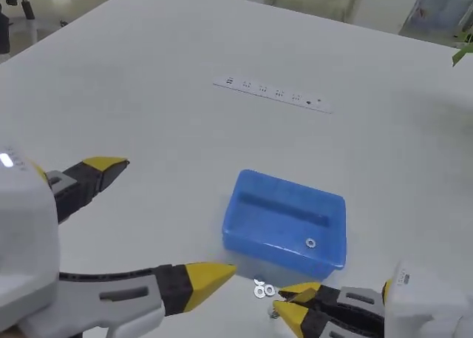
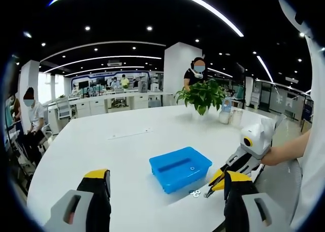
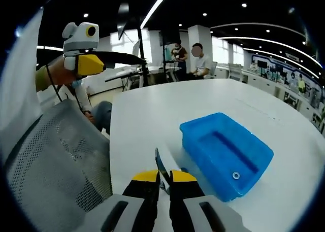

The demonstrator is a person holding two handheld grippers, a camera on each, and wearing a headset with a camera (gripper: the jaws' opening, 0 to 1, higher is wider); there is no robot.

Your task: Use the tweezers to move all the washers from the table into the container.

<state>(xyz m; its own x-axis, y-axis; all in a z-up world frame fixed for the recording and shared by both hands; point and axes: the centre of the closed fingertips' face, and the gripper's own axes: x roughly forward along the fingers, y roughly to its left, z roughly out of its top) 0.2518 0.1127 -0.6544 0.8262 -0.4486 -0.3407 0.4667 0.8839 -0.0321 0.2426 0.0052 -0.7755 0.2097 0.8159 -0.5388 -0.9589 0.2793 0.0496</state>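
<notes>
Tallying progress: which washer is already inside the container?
The single washer on the floor of the blue container, near its right corner; the other washers lie together on the table just outside its near wall.

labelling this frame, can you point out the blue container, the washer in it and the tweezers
blue container point(image 1: 270, 251), head view, on its near wall
washer point(image 1: 310, 242), head view, on its ring, lying on the container floor
tweezers point(image 3: 160, 166), right gripper view, on the dark upper blade
</notes>
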